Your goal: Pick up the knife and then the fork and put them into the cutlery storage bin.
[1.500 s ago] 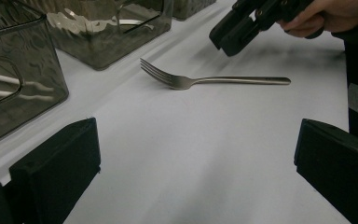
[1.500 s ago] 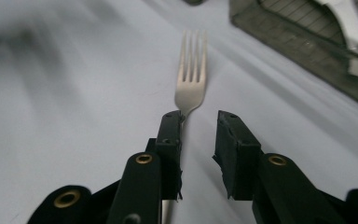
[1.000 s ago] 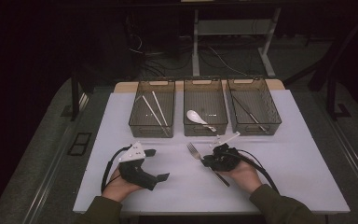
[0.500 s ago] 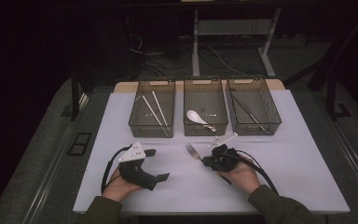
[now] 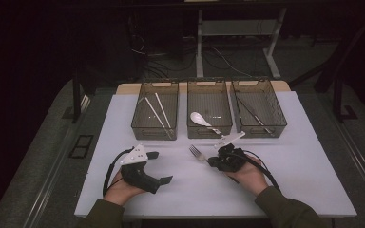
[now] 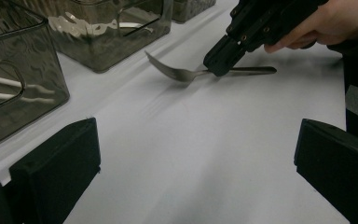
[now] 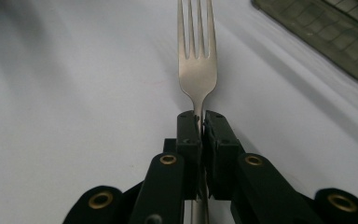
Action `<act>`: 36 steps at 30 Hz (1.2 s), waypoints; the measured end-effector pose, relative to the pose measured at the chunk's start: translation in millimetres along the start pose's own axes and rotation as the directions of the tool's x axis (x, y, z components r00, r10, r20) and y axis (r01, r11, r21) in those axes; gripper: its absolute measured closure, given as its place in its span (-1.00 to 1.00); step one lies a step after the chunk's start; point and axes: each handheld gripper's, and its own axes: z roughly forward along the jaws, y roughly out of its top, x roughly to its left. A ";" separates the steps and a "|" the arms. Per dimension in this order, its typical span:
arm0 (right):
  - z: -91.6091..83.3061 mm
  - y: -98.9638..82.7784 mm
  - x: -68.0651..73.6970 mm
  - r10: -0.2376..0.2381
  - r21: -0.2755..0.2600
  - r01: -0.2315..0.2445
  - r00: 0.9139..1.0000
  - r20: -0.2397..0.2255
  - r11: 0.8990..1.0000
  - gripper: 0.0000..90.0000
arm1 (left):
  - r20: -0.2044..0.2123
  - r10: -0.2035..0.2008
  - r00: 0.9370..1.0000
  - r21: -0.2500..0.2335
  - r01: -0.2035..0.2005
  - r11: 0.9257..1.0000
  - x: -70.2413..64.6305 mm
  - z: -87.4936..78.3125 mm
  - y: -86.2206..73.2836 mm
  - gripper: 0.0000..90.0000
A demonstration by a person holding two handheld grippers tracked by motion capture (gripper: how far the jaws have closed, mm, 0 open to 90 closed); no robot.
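Right claw (image 7: 199, 122) is clamped on the neck of the silver metal fork (image 7: 196, 65); we see both black pads pressed flat on it just below the tines, and the jaws have just been closing onto it. In the high view the same right claw (image 5: 212, 162) sits at the centre of the white table (image 5: 309, 166), with the fork (image 5: 197, 152) pointing up-left, toward the bins. From the left claw's camera, the fork (image 6: 179, 72) lies low on the table surface, tines curving up slightly, handle sticking out behind the right claw (image 6: 216, 65). We can't tell whether the fork is lifted clear or touching the table.

Left claw (image 5: 163, 167) is open with nothing between its jaws, resting near the front-left of the table, well apart from the fork.

Three smoky transparent plastic bins stand in a row at the far side of the table. The left bin (image 5: 142, 124) holds white chopsticks (image 5: 155, 113), the middle bin (image 5: 209, 130) holds a white ceramic spoon (image 5: 200, 119), and the right bin (image 5: 276, 124) holds a thin dark utensil (image 5: 254, 113) that we can't identify. The fork is just in front of the middle bin, outside all three.
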 end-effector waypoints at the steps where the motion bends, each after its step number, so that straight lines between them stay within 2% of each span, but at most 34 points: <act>1: -1.6 0.4 -0.9 -0.002 -0.004 0.002 1.000 0.001 1.000 0.89 | 0.000 -0.001 1.000 0.000 0.001 1.000 -0.2 0.1 0.0 -1.00; 11: -17.9 4.5 -9.3 0.030 -0.051 -0.030 1.000 -0.010 0.998 0.89 | 0.000 -0.001 1.000 0.001 0.001 1.000 -0.1 0.2 0.1 -1.00; 25: -41.8 8.4 -21.2 0.074 -0.117 -0.075 0.997 -0.018 0.990 0.94 | 0.001 0.000 1.000 0.001 0.000 1.000 0.1 0.4 0.1 -1.00; 36: -56.6 9.2 -31.3 0.088 -0.153 -0.087 0.996 0.003 0.984 0.94 | 0.001 0.001 1.000 0.001 -0.001 1.000 0.5 0.4 0.0 -1.00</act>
